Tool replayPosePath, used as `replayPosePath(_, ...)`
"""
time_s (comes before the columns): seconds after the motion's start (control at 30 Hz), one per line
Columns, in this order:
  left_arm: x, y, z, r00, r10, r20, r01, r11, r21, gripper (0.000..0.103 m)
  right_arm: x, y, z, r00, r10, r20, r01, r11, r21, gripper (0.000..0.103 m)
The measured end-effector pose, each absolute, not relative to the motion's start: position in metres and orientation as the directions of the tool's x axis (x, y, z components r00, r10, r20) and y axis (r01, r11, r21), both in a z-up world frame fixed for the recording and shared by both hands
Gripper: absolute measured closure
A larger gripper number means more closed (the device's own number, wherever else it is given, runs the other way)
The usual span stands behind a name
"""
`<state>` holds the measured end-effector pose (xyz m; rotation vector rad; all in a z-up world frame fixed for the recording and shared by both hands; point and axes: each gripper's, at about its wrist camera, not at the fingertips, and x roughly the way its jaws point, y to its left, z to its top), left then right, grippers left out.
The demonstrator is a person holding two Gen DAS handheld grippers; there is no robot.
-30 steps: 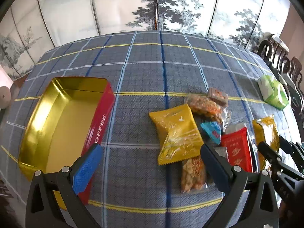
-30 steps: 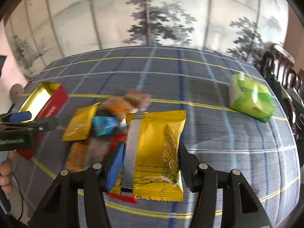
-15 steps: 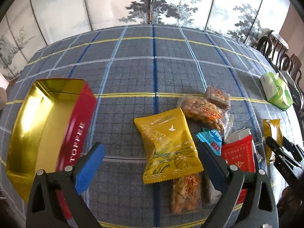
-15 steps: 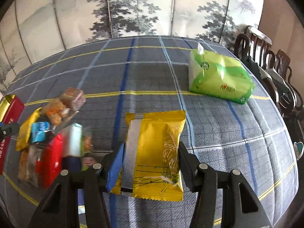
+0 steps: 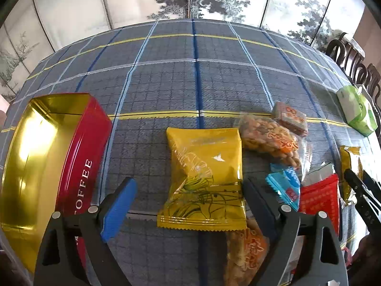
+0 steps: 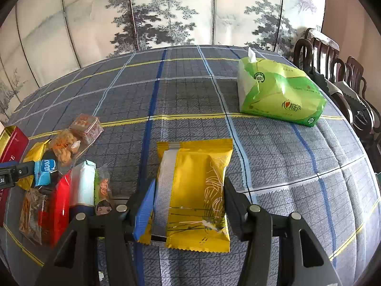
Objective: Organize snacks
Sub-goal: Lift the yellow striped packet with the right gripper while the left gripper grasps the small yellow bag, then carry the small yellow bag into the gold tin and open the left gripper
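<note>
Toffee tin (image 5: 78, 166) sits open at table's left edge, bare cloth between it and the snack pile. Left gripper (image 5: 188, 205) has been closing, not yet gripping, around yellow packet (image 5: 204, 178), long axis along the fingers. Right gripper (image 6: 188, 200) clamps second yellow packet (image 6: 195, 190).

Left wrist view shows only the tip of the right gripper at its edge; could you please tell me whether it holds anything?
Observer: Yes, the right gripper is shut on a yellow packet, its silver back seam facing the camera.
Operator: Thank you. Is anything hidden past the red packet?
Observer: A small packet with a cartoon face lies right beside the red packet's silver end.
</note>
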<state>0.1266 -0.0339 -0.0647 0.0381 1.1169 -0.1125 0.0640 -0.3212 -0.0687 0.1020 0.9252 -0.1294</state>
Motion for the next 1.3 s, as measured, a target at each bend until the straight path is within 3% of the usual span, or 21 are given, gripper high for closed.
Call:
replayPosePath(0.6,0.142,-0.038,-0.078,0.451,-0.029,-0.892,0.168,0.984,0.053,0.012,0.066,-0.326,-0.073,0.594,-0.051,-0.803,0.164,0.985,0.059,0.047)
replayPosePath(0.77,0.143,-0.039,-0.075,0.444,-0.08,-0.892,0.188,0.982,0.006,0.04,0.066,-0.326,-0.074,0.594,-0.052,-0.803,0.166,0.984,0.059,0.047)
replayPosePath(0.93,0.14,-0.04,-0.072,0.451,-0.077,-0.889,0.2,0.98,0.016,0.05,0.066,-0.326,-0.074,0.596,-0.054,-0.801,0.168,0.984,0.058,0.047)
replayPosePath(1.3,0.131,-0.031,-0.062,0.466,-0.083,-0.881,0.197,0.98,0.012,0.054,0.063,-0.323,-0.074,0.6,-0.063,-0.798,0.17,0.984,0.05,0.047)
